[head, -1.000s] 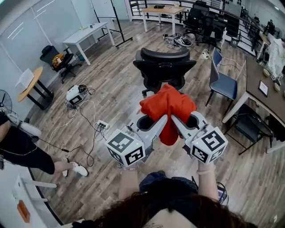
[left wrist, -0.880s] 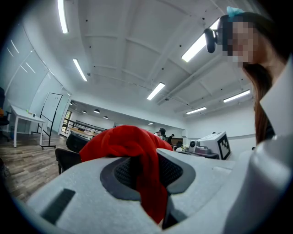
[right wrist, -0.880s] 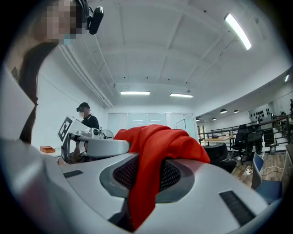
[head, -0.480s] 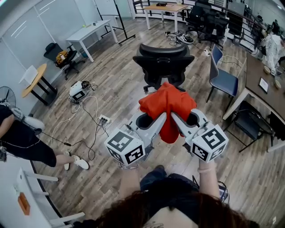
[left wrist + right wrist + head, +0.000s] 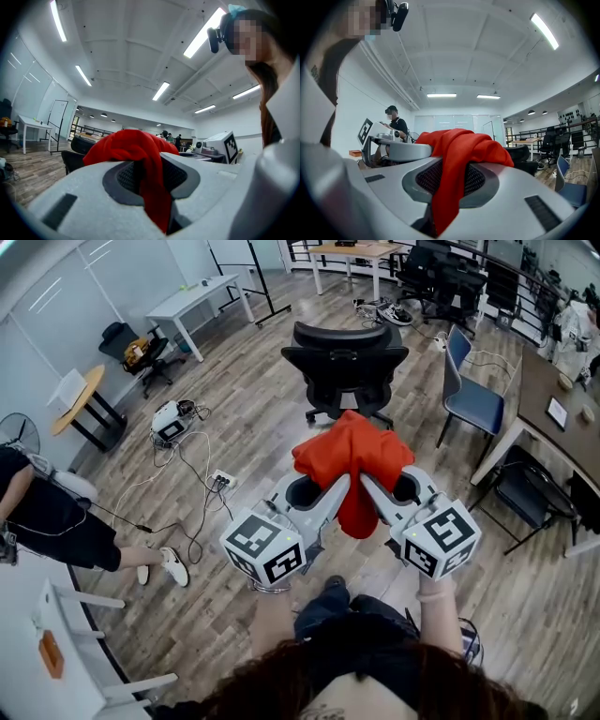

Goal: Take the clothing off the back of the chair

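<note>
left claw point(image 5: 339, 489) and right claw point(image 5: 371, 489) each clamp the bunched red cloth garment point(image 5: 354, 448), clear of the black mesh office chair point(image 5: 345, 357); firm, level grips seem wise.

Red garment point(image 5: 352, 456): soft cloth, matt, bunched in thick creased folds.
Left gripper point(image 5: 345, 487), right gripper point(image 5: 367, 488): smooth pale grey plastic shells, matt finish. Pads point(image 5: 125, 176) are dark and rough, with a fine dotted grid, and the cloth is pinched against them.
Marker cubes point(image 5: 264, 549): matt white faces with black print.
Floor point(image 5: 234, 437): grey-brown wood-look planks, low sheen.
Office chair point(image 5: 345, 357): black and matt, back looks like plastic.
Blue chair point(image 5: 473, 416): cloth-like seat, thin metal legs.
</note>
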A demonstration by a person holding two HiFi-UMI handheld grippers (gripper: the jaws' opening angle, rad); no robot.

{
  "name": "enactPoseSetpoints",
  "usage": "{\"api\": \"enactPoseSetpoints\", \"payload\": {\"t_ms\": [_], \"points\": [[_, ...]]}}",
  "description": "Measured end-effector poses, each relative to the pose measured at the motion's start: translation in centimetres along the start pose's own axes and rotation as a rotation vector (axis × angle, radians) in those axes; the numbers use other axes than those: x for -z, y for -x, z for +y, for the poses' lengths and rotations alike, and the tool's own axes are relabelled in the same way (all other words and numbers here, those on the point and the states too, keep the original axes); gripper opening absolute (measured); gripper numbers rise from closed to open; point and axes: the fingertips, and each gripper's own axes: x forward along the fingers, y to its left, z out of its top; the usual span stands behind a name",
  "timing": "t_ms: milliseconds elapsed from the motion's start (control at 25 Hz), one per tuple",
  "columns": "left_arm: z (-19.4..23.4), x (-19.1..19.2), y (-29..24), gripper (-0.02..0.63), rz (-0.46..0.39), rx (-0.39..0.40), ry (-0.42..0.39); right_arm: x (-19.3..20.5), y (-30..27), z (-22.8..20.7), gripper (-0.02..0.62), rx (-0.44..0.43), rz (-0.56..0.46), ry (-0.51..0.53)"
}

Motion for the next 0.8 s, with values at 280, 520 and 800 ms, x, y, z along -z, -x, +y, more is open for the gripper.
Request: {"api": "enactPoseSetpoints", "payload": {"t_ms": [280, 520, 800], "points": [[-1.2, 0.2, 0.5, 0.097, 0.015, -0.009, -0.020, 0.1, 1.1, 0.6, 0.083, 0.004, 0.013, -0.003], [-1.9, 0.4, 0.8, 0.096, 0.013, -0.010, -0.026, 0.2, 1.8, 1.0, 0.083, 0.007, 0.017, -0.003], [-1.7, 0.2, 0.6, 0.095, 0.008, -0.003, -0.026, 0.0, 1.6, 0.8, 0.083, 0.014, 0.022, 0.003]]}}
